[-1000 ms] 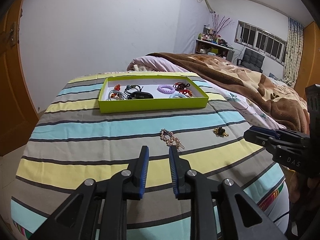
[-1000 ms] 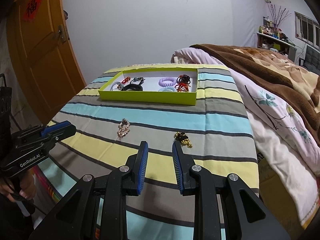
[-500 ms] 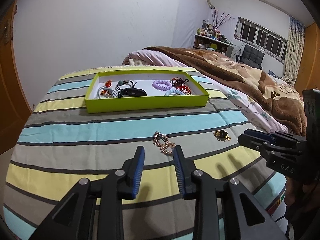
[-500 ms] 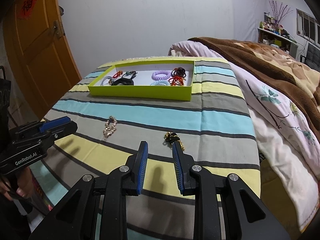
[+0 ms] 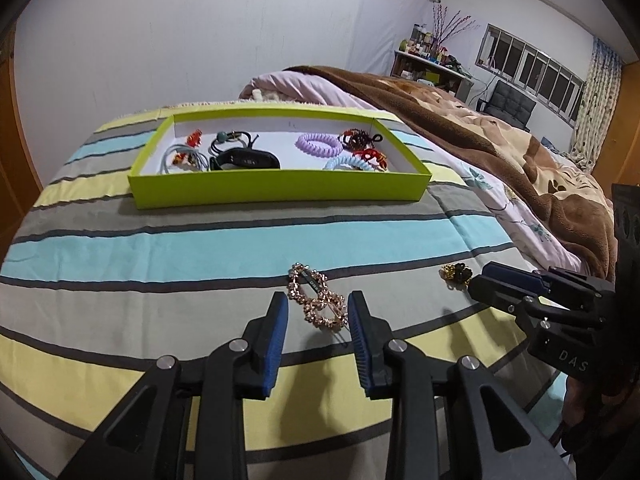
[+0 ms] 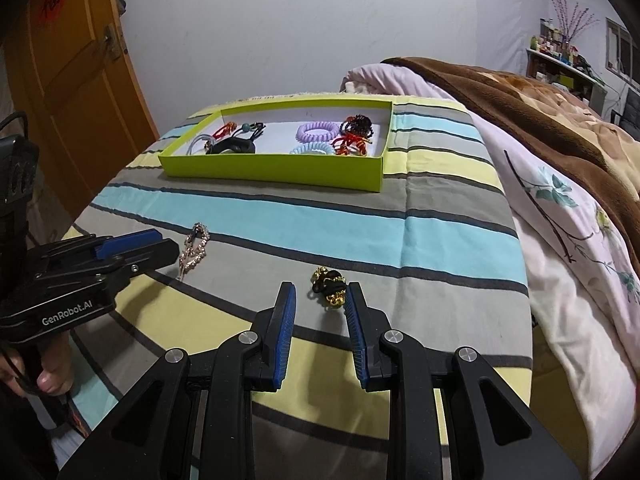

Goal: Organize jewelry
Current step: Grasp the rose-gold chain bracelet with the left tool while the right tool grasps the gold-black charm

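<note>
The left tool point(image 5: 317, 322) is spread, both blue pads apart. The rose-gold clip point(image 5: 317, 298) lies flat on the striped cloth point(image 5: 160, 248), its near end in the gap between the fingers; the pads do not press on it. The clip rests on a grey stripe, just past a dark line.

The right tool point(image 6: 320, 312) is likewise spread. The gold-and-black piece point(image 6: 329, 285) lies on the cloth just ahead of the fingertips, close to the right finger; whether it touches that finger cannot be told. Nothing is pinched.

The two loose pieces lie well apart from each other. In the right wrist view the left tool appears at the left edge, with a hand point(image 6: 48, 372) on its grip, its tips just beside the clip.

The green box point(image 5: 280, 190) stands farther back on the same cloth, well apart from both pieces. It holds a purple coil tie point(image 5: 319, 145), a blue coil tie point(image 5: 345, 163), a black band point(image 5: 244, 159), and several small red and dark items. A brown blanket point(image 5: 500, 140) lies to the right on the bed.
</note>
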The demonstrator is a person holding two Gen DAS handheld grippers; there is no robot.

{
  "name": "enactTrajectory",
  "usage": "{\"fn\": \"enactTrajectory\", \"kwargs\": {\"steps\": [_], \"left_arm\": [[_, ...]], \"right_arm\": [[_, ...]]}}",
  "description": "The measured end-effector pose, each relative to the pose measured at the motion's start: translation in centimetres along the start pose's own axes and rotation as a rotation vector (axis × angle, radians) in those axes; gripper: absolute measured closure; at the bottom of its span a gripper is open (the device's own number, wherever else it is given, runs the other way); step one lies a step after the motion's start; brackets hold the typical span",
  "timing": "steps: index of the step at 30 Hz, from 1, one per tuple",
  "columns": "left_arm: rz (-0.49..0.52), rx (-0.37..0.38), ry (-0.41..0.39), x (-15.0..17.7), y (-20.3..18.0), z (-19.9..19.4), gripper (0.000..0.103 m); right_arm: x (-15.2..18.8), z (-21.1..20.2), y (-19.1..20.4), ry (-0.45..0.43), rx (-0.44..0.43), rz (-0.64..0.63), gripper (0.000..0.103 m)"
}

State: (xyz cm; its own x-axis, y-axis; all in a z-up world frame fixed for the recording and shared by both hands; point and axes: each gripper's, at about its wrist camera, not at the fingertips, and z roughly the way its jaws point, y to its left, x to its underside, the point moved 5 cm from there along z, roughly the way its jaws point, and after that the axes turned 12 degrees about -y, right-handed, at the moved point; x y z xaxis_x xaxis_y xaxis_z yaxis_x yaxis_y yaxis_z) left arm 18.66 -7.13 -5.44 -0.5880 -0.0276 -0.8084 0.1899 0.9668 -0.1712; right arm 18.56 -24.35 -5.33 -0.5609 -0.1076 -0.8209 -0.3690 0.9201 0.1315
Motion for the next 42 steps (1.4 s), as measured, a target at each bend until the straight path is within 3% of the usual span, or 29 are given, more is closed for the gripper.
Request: {"fn": "enactTrajectory", "kwargs": {"steps": [17, 19, 25, 27, 42], "left_arm": [[-0.023, -0.006, 0.049, 0.1, 0.3, 2.0, 0.071], [-0.021, -0.006, 0.047, 0.1, 0.3, 1.9, 0.077], [-0.002, -0.003, 0.041, 0.1, 0.2, 1.6, 0.083], [0.002, -0.003, 0.042, 0.1, 0.2, 1.5, 0.083], [0.044, 0.007, 0.02, 0.2, -0.2, 0.3, 0.084]], "right_arm": [[0.1, 1.8, -0.5, 0.059, 0.015, -0.013, 0.077], [0.1, 1.8, -0.4, 0.057, 0.016, -0.011, 0.077], [0.2, 1.6, -0.5, 0.053, 0.017, -0.012, 0.089], [0.2, 1.5, -0.4, 0.05, 0.016, -0.017, 0.099], [0.2, 0.2, -0.1, 0.021, 0.015, -0.015, 0.1]]}}
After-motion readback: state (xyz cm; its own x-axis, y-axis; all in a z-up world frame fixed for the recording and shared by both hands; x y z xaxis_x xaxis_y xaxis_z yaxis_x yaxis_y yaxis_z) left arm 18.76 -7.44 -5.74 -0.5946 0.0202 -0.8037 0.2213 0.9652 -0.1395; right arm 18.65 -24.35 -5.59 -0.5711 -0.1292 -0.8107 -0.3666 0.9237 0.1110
